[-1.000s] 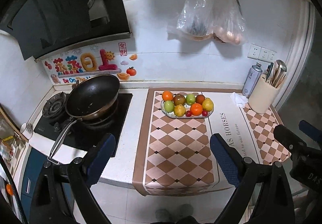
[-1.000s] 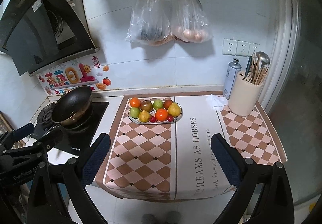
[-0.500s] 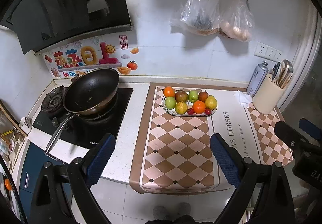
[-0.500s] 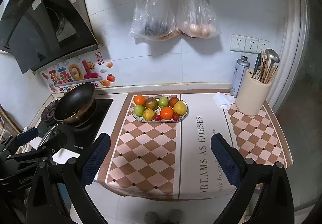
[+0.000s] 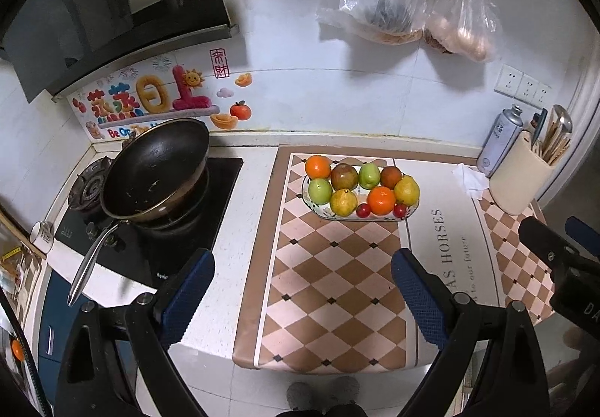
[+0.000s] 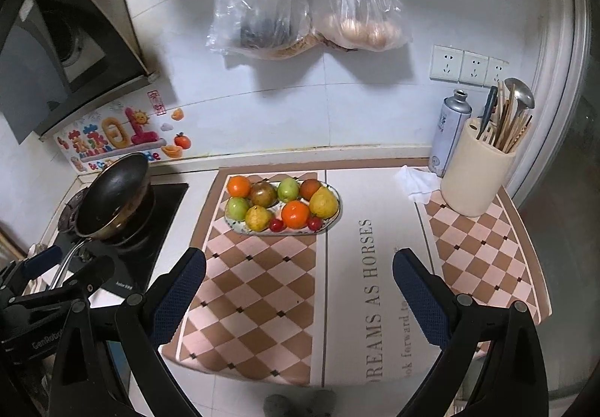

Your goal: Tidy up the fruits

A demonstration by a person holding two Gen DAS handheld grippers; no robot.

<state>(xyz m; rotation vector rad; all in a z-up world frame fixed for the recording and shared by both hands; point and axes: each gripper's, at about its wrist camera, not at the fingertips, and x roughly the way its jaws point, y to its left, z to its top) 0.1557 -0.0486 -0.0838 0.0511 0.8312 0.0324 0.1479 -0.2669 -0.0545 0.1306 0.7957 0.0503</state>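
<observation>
Both tongs, left tongs [image 5: 303,285] and right tongs [image 6: 300,289], are hanging spread apart, empty, textured blue pads. Glossy round fruits are crowding an oval patterned plate [image 6: 240,226] on the checkered mat [image 6: 262,289]; plate's centre hidden.

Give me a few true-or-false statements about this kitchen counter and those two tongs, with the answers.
1. All the fruit sits on the oval patterned plate. True.
2. The left tongs are clamped on an orange. False: they are open and hold nothing.
3. The black frying pan sits on the stove, left of the plate. True.
4. The cream utensil holder lies tipped over. False: it stands upright with utensils in it.
5. The right tongs are open above the checkered brown mat. True.
6. The plate holds only green fruit. False: orange, yellow, brownish and small red fruits are there too.
</observation>
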